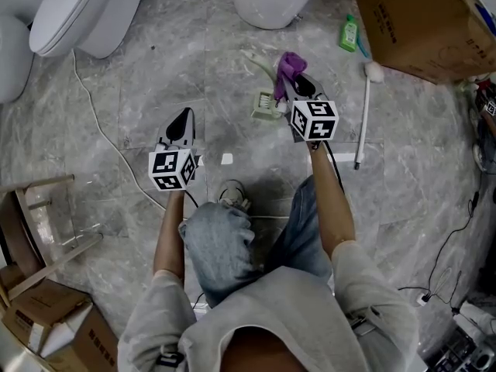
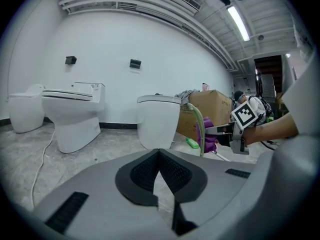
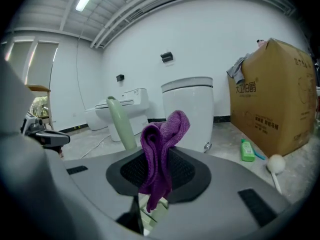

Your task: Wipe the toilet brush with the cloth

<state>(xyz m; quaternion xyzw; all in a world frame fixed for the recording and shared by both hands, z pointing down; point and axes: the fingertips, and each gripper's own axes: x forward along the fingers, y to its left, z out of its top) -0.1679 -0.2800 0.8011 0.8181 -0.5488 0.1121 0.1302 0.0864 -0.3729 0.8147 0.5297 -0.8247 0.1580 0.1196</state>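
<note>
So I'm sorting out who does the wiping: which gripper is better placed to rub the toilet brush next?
Right. The right gripper is shut on the purple cloth and sits just beside the toilet brush. The left gripper is shut on nothing and is farther from the brush.

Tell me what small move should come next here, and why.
Probably open the left claw and reach it toward the toilet brush, to steady its handle. Its jaws are shut on nothing, while the right claw already pinches the purple cloth right beside the brush, which nobody holds.
</note>
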